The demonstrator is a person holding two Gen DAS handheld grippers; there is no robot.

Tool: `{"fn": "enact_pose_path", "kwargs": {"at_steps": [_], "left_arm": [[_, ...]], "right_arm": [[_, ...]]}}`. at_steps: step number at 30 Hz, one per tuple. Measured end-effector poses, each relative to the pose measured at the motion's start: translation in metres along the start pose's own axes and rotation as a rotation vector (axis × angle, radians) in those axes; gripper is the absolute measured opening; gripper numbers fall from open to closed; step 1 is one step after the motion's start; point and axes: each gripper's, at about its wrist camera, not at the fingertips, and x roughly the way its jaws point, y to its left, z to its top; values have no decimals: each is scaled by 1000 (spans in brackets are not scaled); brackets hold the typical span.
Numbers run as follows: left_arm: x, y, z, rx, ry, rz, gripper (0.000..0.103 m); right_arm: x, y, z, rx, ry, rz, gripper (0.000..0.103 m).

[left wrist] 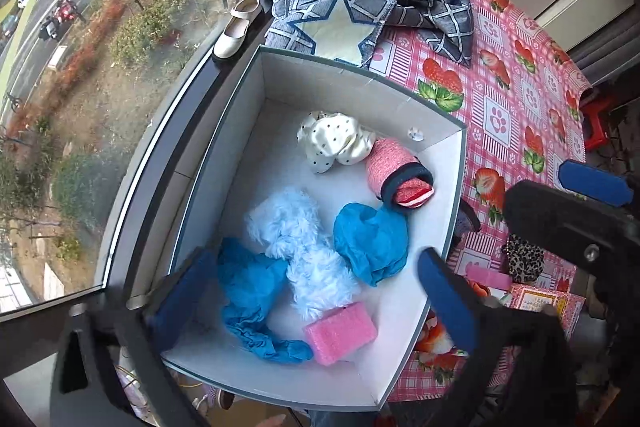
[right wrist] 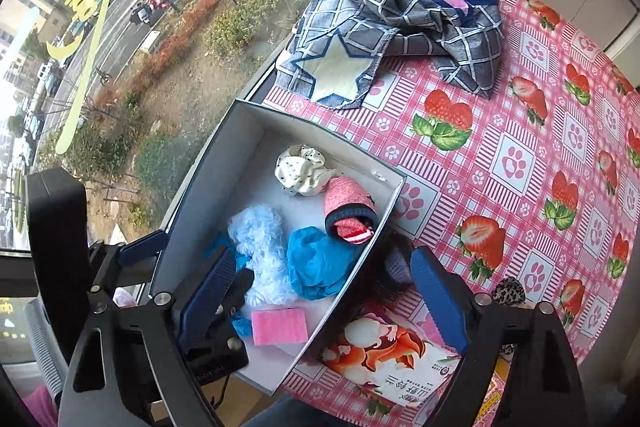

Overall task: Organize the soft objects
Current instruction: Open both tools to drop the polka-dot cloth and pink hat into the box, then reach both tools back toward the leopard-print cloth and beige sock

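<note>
Light: soft, even daylight enters through the window [left wrist: 100, 75].
Shadows: faint, short, inside the white box [left wrist: 360, 79].
Distortion: strong fisheye bending, dark corners.
Focus: centre sharp; gripper bodies at bottom slightly blurred.

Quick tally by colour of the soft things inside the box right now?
Blue: 2, the crumpled cloth and the cloth bundle
Pale blue: 1, the fluffy piece
Pink: 2, the rolled sock and the sponge block
White, dotted: 1, the spotted cloth
Total: 6
</note>
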Motion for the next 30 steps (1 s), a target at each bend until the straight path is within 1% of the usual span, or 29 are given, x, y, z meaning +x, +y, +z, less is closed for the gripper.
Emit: {"fn": "enact_pose_path", "kwargs": {"at_steps": [2,6,9,12,17,23,26,30], "left_arm": [[-2,-2,-1,3,-8,-12,103],[-12,-8,-1,-2,-40,-69,103],[-20,-19,2,12,-53,-104,103],[-26,-38,5,52,-64,-119,103],[-27,-82,4,150,-59,-139,103],[-12,-141,-2,260,-7,-151,103],[2,-169,-6,309,33,-152,103],[29,-206,-6,364,114,-156,103]], "right_arm": [[-1,-4,0,13,13,8,90],[-5,-18,-5,50,35,23,90],[-14,-40,-14,113,48,53,90],[-29,-71,-22,192,49,61,90],[-54,-135,-43,327,63,40,90],[-70,-211,-79,460,97,21,90],[-68,-243,-98,517,123,23,90],[-54,-281,-123,586,166,31,90]]}}
